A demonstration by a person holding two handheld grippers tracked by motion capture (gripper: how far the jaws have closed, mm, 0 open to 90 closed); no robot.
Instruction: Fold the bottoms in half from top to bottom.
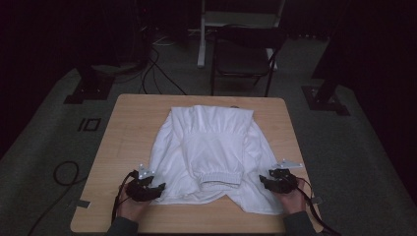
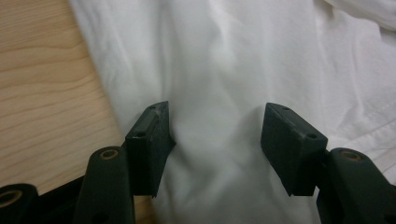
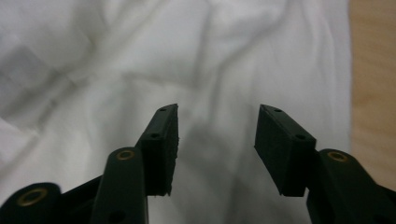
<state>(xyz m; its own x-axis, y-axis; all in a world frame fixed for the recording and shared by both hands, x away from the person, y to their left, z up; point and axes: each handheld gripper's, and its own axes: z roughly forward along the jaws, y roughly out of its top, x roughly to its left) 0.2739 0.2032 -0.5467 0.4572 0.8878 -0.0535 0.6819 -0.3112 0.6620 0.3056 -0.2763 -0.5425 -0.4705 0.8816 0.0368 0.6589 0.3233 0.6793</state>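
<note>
At the centre of the high view, a white long-sleeved fabric garment [image 1: 211, 152] lies spread on the light wooden worktop [image 1: 128, 128]. Its gathered band sits toward the upper part of the frame; a ribbed cuff lies at lower centre. Its long axis runs from top to bottom of the frame.

Progress, as judged: one sleeve appears folded inward over the body; the side edges and the lower hem remain unfolded, so most of the folding is left.

Left hand-held gripper [image 1: 147, 188], at the lower left of the garment: jaws parted, released, cloth lying between the pads [image 2: 149, 140] but not pinched. Right hand-held gripper [image 1: 275, 181], at the lower right edge: jaws likewise parted over the cloth, grasping nothing.
</note>
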